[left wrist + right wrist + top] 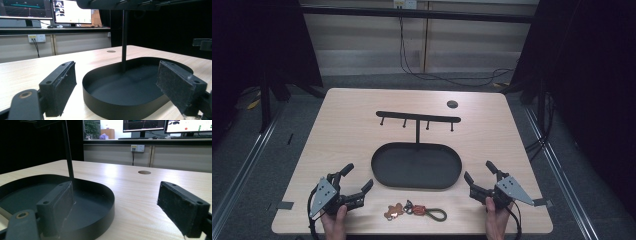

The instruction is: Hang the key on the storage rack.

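High view: the left gripper [357, 184] and right gripper [478, 176] rest on the table [347, 130], jaws wide and empty, flanking the tray [384, 172]. The keychain [414, 211] lies between them near the front edge.

Left gripper view: jaws wide, facing the tray [110, 105].

Right gripper view: jaws wide, the tray [100, 217] at left.

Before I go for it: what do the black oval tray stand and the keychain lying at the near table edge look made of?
The black oval tray stand looks like thin sheet metal in matte black paint: sharp, even wall, dull sheen. The keychain seems mixed: an olive loop, likely woven cord, an orange-red wrap, and a flat brown tag, perhaps leather; too small to be sure.
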Demonstrator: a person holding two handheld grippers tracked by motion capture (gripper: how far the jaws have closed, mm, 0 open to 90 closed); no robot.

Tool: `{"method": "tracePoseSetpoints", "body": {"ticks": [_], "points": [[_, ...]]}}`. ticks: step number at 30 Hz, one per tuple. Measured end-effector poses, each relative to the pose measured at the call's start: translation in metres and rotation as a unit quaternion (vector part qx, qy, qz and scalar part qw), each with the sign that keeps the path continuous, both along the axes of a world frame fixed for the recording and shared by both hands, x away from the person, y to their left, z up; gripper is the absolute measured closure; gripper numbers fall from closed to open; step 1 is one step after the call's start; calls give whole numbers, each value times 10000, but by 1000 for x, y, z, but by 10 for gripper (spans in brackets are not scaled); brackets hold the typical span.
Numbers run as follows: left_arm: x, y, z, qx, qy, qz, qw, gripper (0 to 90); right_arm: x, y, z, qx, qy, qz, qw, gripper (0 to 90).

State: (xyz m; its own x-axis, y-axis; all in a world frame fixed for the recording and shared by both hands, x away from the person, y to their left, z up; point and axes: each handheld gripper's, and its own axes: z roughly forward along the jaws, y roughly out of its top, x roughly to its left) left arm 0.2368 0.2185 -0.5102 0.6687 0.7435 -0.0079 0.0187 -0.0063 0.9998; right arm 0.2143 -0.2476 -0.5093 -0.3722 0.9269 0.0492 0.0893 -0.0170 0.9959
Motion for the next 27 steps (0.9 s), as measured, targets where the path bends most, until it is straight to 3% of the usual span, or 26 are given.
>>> {"method": "tracePoseSetpoints", "body": {"ticks": [4, 7, 11, 14, 16, 20, 25, 27], "points": [[0, 0, 0, 0, 1, 2, 10000, 158, 1, -1, 1, 53, 172, -89, 9998, 126], [0, 0, 0, 1, 3, 6, 10000, 158, 1, -2, 1, 76, 186, -119, 9997, 127], [0, 0, 0, 2, 1, 5, 10000, 158, 0, 0, 1, -82, 124, 39, 9999, 128], [0, 0, 0, 1, 2, 7, 10000, 158, 0, -1, 1, 49, 172, 18, 9998, 144], [0, 0, 0, 0, 2, 6, 10000, 158, 0, -2, 1, 116, 226, 53, 9997, 198], [0, 0, 0, 11, 6, 14, 10000, 158, -2, 2, 2, -48, 178, 115, 9998, 298], [0, 0, 0, 0, 5, -13, 10000, 158, -2, 6, 7, -162, 353, 458, 9982, 339], [0, 0, 0, 8, 7, 14, 10000, 158, -2, 7, 10, -159, 527, 591, 9967, 360]]}}
